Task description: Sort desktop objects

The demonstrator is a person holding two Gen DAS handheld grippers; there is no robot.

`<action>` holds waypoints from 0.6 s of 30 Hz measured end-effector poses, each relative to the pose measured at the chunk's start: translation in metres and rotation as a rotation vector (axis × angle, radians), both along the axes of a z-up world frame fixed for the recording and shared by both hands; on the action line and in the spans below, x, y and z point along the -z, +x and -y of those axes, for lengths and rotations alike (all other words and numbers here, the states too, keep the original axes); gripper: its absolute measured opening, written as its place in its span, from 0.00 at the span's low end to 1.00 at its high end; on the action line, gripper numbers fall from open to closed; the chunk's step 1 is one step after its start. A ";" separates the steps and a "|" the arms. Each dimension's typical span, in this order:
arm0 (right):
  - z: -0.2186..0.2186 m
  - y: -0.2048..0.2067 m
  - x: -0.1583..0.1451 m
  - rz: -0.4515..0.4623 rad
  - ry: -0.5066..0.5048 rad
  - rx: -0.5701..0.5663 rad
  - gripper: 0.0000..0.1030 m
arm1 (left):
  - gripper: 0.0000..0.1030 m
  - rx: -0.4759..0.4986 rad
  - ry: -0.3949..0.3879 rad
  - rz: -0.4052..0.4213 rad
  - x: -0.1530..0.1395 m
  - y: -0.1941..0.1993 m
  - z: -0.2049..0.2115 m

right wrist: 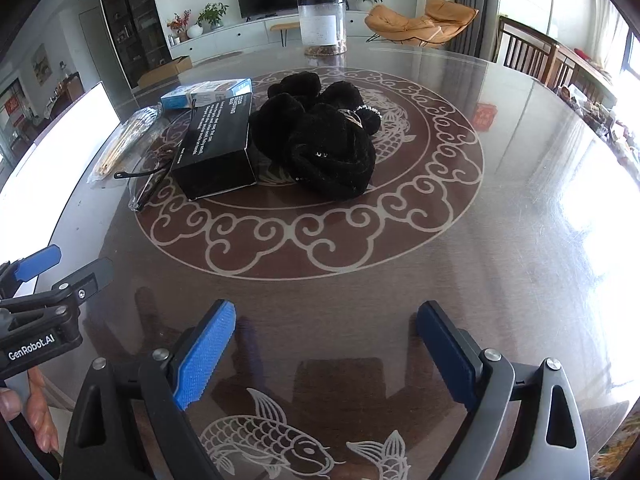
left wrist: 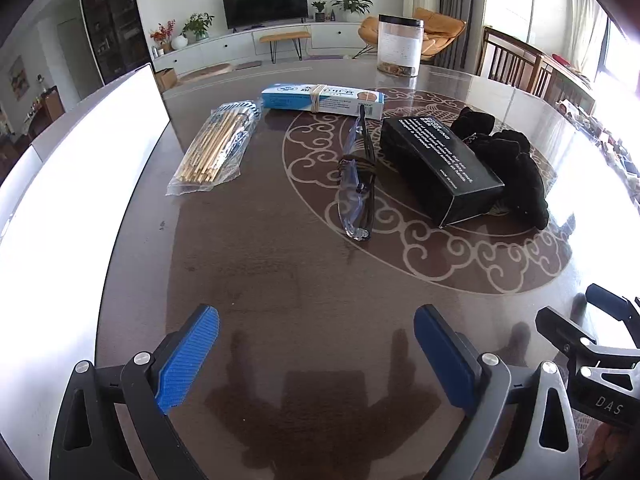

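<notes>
On the dark glass-topped table [left wrist: 280, 264] lie a bag of wooden sticks [left wrist: 216, 148], a blue-white carton [left wrist: 320, 98] bound with a rubber band, clear glasses [left wrist: 358, 184], a black box [left wrist: 440, 168] and a black fuzzy bundle [left wrist: 512, 164]. My left gripper [left wrist: 316, 320] hovers open over bare table, well short of them. In the right wrist view the black box [right wrist: 218, 148] and fuzzy bundle [right wrist: 324, 144] lie ahead of my open right gripper [right wrist: 326, 316], which holds nothing. The left gripper [right wrist: 60, 272] shows at that view's left edge.
A clear lidded jar [left wrist: 398, 46] stands at the table's far side. A bright white panel [left wrist: 80, 200] runs along the left edge. Wooden chairs [left wrist: 516, 60] stand at the far right. A hand [right wrist: 40, 412] grips the left tool's handle.
</notes>
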State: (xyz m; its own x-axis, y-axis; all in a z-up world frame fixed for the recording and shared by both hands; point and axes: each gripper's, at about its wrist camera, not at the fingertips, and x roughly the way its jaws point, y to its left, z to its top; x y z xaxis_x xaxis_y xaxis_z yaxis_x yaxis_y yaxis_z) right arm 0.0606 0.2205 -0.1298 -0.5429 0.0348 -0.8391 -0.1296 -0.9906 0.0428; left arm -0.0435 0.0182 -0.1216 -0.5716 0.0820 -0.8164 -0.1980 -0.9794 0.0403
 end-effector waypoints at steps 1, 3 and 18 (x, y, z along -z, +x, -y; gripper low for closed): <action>0.000 0.000 0.001 0.001 0.004 -0.001 0.90 | 0.97 -0.003 -0.004 0.002 0.003 -0.002 -0.001; 0.001 0.000 0.001 0.002 0.013 -0.006 0.90 | 0.97 -0.005 -0.005 0.014 0.008 -0.005 -0.001; 0.009 0.000 0.006 0.012 0.042 -0.031 1.00 | 1.00 -0.029 0.036 -0.002 0.016 -0.005 0.005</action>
State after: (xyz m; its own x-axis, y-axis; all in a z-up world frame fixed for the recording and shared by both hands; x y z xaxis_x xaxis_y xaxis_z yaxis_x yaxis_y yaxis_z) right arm 0.0609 0.2116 -0.1356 -0.5340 0.0539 -0.8437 -0.0996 -0.9950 -0.0006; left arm -0.0483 0.0131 -0.1372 -0.5756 0.0950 -0.8122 -0.1696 -0.9855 0.0050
